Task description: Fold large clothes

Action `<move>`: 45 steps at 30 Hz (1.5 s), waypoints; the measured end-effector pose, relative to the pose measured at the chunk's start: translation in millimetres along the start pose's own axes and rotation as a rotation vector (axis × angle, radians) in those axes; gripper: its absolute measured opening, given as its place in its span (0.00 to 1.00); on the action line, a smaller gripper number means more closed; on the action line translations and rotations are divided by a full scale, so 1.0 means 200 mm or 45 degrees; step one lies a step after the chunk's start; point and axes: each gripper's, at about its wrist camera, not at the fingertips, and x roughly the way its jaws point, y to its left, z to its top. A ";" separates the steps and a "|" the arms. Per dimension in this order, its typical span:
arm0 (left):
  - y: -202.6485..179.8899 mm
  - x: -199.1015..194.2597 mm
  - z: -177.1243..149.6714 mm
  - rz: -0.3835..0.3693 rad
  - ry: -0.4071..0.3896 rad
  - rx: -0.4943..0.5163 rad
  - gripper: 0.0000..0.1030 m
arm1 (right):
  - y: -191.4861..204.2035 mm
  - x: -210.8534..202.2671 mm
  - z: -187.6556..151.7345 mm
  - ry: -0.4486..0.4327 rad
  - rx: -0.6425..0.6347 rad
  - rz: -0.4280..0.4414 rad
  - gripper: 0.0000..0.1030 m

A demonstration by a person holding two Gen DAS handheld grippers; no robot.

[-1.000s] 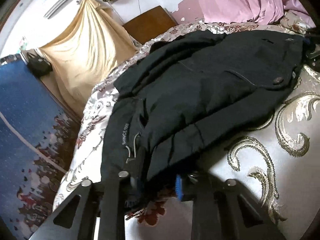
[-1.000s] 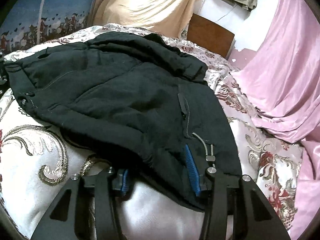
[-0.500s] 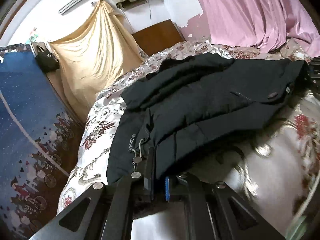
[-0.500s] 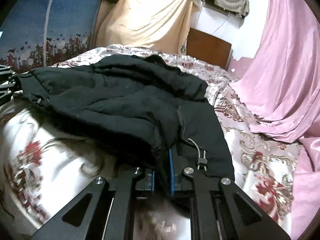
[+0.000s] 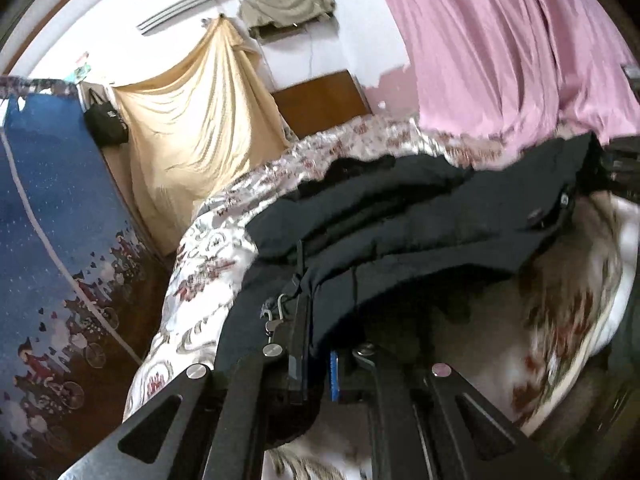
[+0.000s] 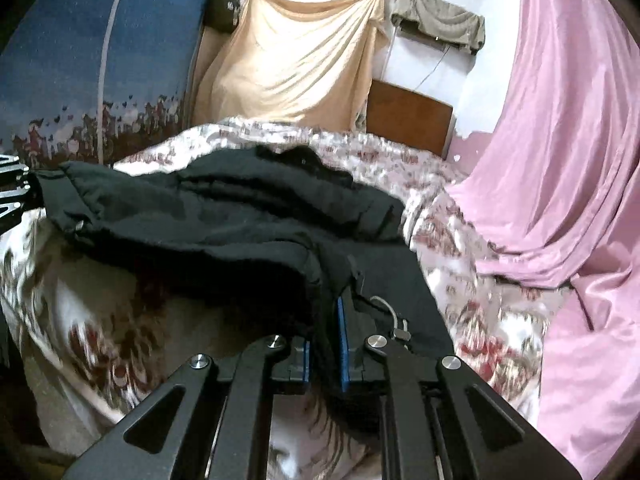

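Observation:
A large black padded jacket lies on a bed with a floral cover. My left gripper is shut on the jacket's near hem beside a drawcord toggle and holds that edge lifted off the bed. In the right wrist view the jacket spreads across the bed. My right gripper is shut on the hem at the other near corner, also raised, with a cord toggle just right of it. The jacket's far part still rests on the bed.
A pink curtain hangs on the right. A yellow cloth and a wooden headboard stand at the back. A blue patterned panel runs along the bed's left side. The other gripper shows at the view edge.
Both grippers closed on the jacket's near hem, then lifted it up off the bed. The views have tilted upward and the bed cover is blurred by motion.

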 end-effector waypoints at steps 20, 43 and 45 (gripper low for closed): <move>0.25 0.59 0.65 0.045 -0.094 -0.110 0.07 | -0.19 0.54 0.66 -0.253 0.167 -0.079 0.08; 0.51 1.41 1.15 0.110 -0.060 -0.139 0.07 | -0.38 1.55 1.33 -0.221 0.038 -0.079 0.08; 0.52 1.46 1.19 0.115 -0.066 -0.134 0.07 | -0.40 1.62 1.39 -0.209 0.041 -0.076 0.08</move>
